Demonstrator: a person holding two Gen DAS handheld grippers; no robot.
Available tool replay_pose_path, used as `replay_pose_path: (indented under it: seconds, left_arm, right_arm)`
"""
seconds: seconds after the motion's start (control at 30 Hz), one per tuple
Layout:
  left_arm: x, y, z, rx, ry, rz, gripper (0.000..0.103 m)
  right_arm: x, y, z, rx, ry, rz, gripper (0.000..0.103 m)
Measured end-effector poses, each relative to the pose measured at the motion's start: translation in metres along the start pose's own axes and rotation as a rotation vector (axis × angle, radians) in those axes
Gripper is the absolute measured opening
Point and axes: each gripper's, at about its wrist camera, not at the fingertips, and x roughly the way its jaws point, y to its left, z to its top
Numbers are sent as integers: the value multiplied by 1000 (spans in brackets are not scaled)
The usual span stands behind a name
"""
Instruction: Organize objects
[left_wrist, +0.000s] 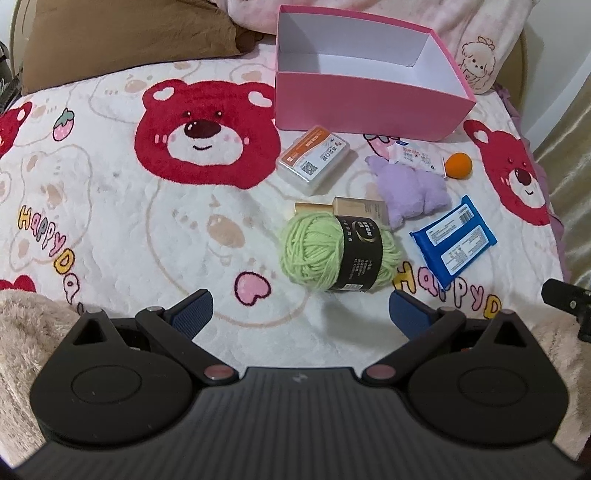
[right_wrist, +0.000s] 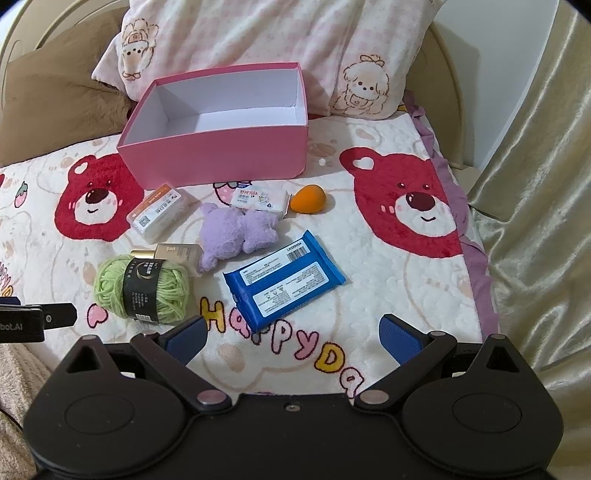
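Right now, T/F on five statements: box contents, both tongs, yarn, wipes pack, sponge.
1. The pink box holds nothing. True.
2. The left tongs are shut on the green yarn ball. False: the jaws stand wide open, and the yarn lies on the blanket ahead of them.
3. The blue wipes pack lies nearest the right tongs. True.
4. The orange sponge sits inside the box. False: it lies on the blanket, outside the box, beside the small white packet.
5. The right tongs are open and hold nothing. True.
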Motion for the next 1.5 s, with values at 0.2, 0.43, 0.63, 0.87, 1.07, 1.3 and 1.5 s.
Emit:
replay_pose_path:
  seconds: [0.2, 0.43, 0.63, 0.87, 1.07, 1.3, 1.5]
  left_arm:
    - [-2, 2, 0, -3, -12, -6, 103]
    - [-3, 1, 1, -7, -7, -8, 103]
    - [-4, 1, -1, -14, 2, -4, 103]
    - [-6, 4, -3, -20, -23, -15, 103]
    - [-9, 4, -4, -18, -25, -25, 103]
    - [-11, 4, -6, -14, -26, -28, 103]
    - [-16, 4, -7, -7, -30, -35, 103]
  right_arm:
    - [2, 0, 0, 2, 4, -3, 101]
    - [2, 0, -2, 1, 4, -9, 101]
    - [2, 0, -1, 1, 5, -9, 101]
    - [1, 0, -1, -1, 3, -10, 101]
    - [0, -1, -1, -2, 1, -14, 101]
    - [-1, -2, -2, -7, 0, -16, 101]
    - [-4, -1, -1, -10, -4, -18, 101]
